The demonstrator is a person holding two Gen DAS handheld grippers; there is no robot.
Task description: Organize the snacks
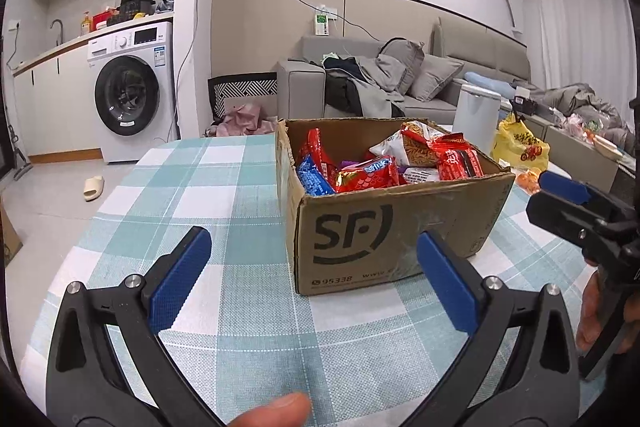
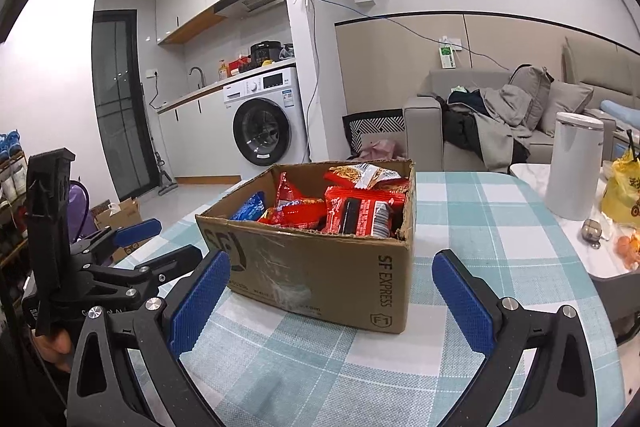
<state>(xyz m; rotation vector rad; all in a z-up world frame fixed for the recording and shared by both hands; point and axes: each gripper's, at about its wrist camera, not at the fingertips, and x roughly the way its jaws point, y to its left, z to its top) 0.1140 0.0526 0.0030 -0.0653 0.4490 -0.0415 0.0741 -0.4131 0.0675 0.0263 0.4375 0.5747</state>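
Note:
A brown SF cardboard box (image 1: 376, 239) stands on the checked tablecloth (image 1: 224, 187). It holds several snack packets: red ones (image 1: 366, 177), a blue one (image 1: 314, 177) and a noodle bag (image 1: 416, 145). My left gripper (image 1: 314, 267) is open and empty, in front of the box's near left corner. My right gripper (image 2: 340, 287) is open and empty, in front of the box (image 2: 320, 267). The snack packets (image 2: 356, 213) show inside it. The right gripper also shows at the right edge of the left wrist view (image 1: 568, 195); the left one shows at the left of the right wrist view (image 2: 144, 247).
A white canister (image 2: 574, 167), a yellow bag (image 2: 624, 191) and small orange things (image 2: 628, 247) sit at the table's right. A grey sofa (image 1: 400, 83) stands behind the table, a washing machine (image 1: 128, 91) at the back left.

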